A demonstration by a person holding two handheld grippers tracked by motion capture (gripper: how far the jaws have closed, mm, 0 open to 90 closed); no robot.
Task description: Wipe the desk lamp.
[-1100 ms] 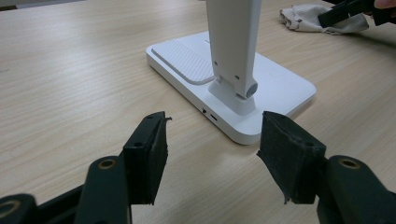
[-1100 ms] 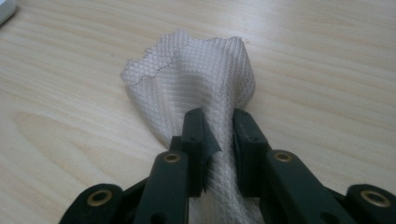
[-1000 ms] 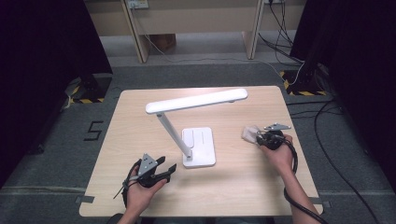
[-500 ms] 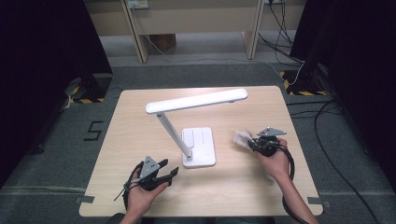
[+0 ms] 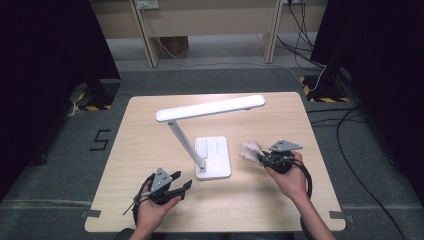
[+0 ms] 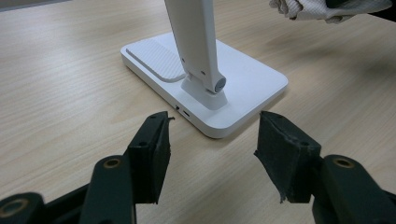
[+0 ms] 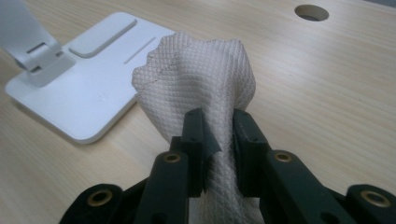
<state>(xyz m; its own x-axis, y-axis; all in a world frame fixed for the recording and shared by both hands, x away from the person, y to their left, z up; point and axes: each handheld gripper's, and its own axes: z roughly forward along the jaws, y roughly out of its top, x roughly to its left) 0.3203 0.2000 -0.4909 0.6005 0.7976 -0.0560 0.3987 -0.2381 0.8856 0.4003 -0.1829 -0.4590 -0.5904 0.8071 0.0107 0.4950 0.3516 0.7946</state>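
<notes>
White desk lamp [image 5: 207,131], matte. Cloth [image 7: 201,88]: off-white w/ fine diamond weave. Gripper jaws black. Desk [image 5: 150,150] light wood grain. Floor: grey, yellow-black hazard tape [image 5: 320,92].

Light wooden table [image 5: 150,150] — white desk lamp [image 5: 212,157] standing on it.

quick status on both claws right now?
Left claw: open, nothing between its jaws, facing the lamp base.
Right claw: shut on the white cloth, held beside the lamp base.
</notes>
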